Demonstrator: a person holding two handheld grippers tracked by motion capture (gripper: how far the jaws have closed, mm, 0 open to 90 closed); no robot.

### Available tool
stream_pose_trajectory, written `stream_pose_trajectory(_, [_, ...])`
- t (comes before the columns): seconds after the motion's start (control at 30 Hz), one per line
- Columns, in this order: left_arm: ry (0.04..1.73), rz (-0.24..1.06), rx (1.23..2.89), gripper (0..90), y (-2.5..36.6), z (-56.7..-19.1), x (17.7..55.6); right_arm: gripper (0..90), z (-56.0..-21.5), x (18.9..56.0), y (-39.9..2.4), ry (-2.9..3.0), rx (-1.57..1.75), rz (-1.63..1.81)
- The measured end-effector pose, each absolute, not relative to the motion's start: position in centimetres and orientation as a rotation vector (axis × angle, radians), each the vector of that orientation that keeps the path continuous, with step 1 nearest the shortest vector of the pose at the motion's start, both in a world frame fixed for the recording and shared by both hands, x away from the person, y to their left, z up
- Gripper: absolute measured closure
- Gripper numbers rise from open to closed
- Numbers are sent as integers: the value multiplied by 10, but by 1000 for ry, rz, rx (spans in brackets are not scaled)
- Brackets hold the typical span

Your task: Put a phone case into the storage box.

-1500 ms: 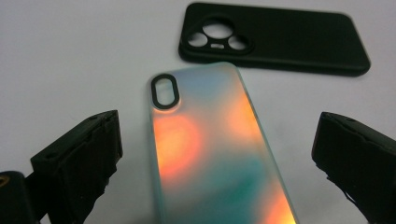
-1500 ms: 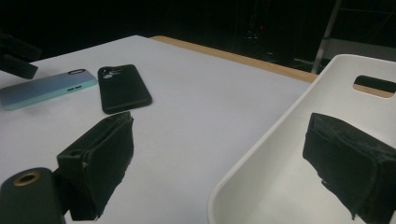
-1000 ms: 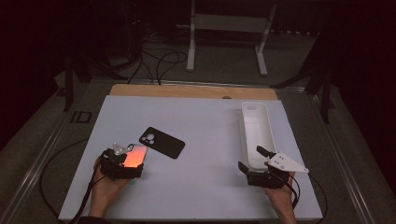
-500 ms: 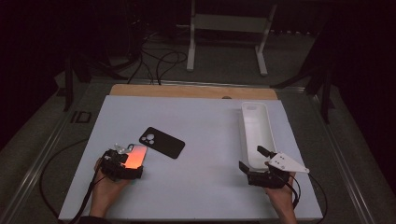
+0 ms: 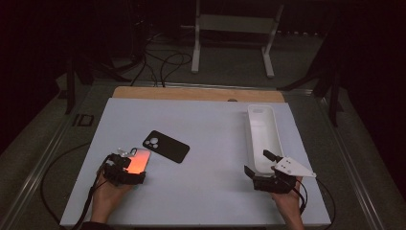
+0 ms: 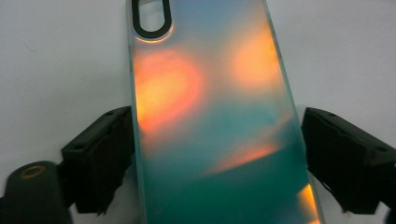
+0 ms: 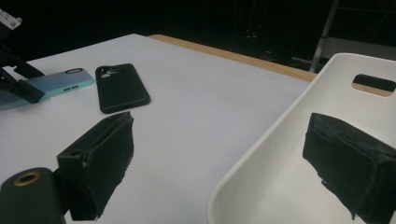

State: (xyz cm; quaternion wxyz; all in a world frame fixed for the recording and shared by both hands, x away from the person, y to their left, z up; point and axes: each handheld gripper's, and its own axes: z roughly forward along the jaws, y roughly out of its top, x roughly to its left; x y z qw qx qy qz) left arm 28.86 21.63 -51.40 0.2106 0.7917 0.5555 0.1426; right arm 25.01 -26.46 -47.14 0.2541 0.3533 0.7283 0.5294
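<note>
An iridescent orange-teal phone case point(image 6: 210, 93) lies flat on the white table, seen as a glowing strip point(image 5: 139, 160) at the front left. My left gripper point(image 6: 217, 154) straddles its near end. The jaws have just been closing: the left pad meets the case's edge, while a thin gap remains at the right pad. A black phone case point(image 5: 166, 146) lies just beyond it, camera holes up. My right gripper point(image 5: 256, 161) stands open across the near end wall of a long white tray point(image 5: 262, 132), with one jaw inside the tray and one outside over the table point(image 7: 187, 107).
The right gripper view has the black case point(image 7: 120, 87), the iridescent case point(image 7: 60, 79) and the left gripper point(image 7: 14, 79) at its far left. A wooden strip point(image 5: 191, 93) edges the table's back. Cables and a white stand point(image 5: 230, 28) sit on the dark floor beyond.
The left gripper has tilted slightly over the iridescent case. Both hands, the right gripper and the cases keep their places.
</note>
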Motion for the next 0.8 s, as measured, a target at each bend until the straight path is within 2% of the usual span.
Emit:
stream_pose_trajectory(0.2, [1531, 392, 2199, 165, 219, -512, 288, 89, -471, 250, -267, 1970, 965, 1442])
stream_pose_trajectory(0.8, [1500, 453, 2140, 169, 233, -495, 275, 89, -471, 251, -269, 1967, 975, 1439])
